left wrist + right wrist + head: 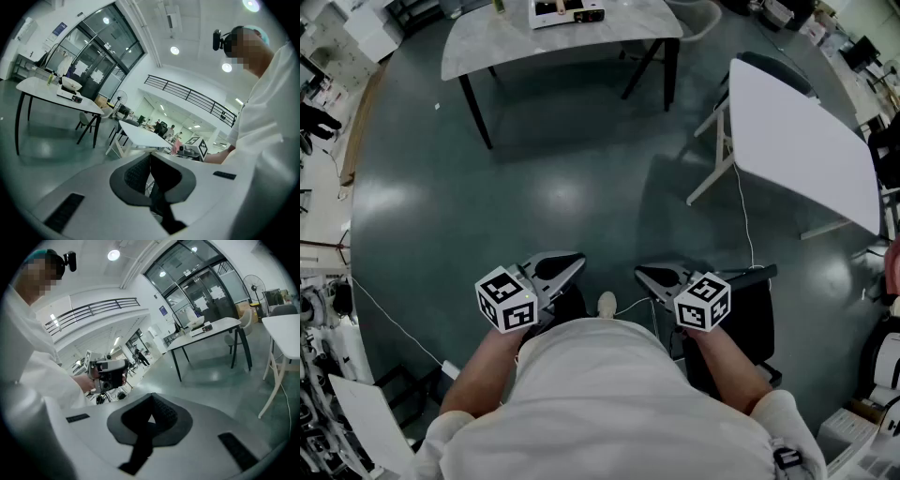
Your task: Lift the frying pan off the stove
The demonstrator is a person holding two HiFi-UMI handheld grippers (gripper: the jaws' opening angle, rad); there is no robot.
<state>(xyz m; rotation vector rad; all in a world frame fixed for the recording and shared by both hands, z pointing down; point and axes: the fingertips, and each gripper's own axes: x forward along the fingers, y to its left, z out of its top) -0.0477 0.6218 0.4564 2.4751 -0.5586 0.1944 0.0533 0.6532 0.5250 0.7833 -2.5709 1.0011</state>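
Note:
No frying pan or stove is clear in any view. A flat white appliance point(567, 11) lies on the far grey table point(487, 42); in the left gripper view that table point(42, 86) carries small white items too small to name. I hold both grippers close to my body, tips pointing toward each other. My left gripper point(579, 262) is shut and empty, its jaws point(150, 157) closed together. The right gripper point(641, 274) is likewise shut with nothing in it point(151, 398). Each gripper view shows the other gripper point(199, 146) point(108, 371) and my white sleeve.
A white table point(806, 141) stands to the right, with a thin cable point(742, 211) trailing down from it to the floor. A black chair point(741, 323) is beside my right leg. Equipment clutter lines the left edge point(323, 309). Dark green floor point(534, 206) lies between me and the grey table.

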